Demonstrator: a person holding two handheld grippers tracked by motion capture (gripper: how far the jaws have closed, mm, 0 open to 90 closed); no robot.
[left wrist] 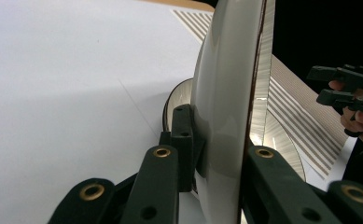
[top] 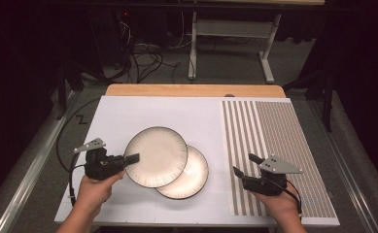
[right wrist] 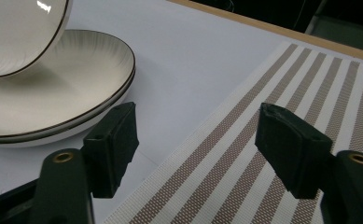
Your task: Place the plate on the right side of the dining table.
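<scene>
A cream plate with a dark rim (top: 156, 156) is held by its left edge in my left gripper (top: 130, 158), which is shut on the rim. In the left gripper view this plate (left wrist: 226, 93) shows edge-on between the jaws of my left gripper (left wrist: 219, 154). It hangs over the left part of a second, matching plate (top: 192, 178) that lies flat on the white sheet. My right gripper (top: 244, 165) stands open over the striped placemat (top: 279, 145), right of both plates. Nothing lies between the jaws of my right gripper (right wrist: 198, 140), and the lower plate (right wrist: 53, 93) is off to their left.
A white sheet (top: 128, 116) covers the wooden table (top: 191, 90). The striped placemat (right wrist: 272, 79) takes up the right part. Behind the table are floor cables (top: 147, 58) and another table's white legs (top: 266, 58).
</scene>
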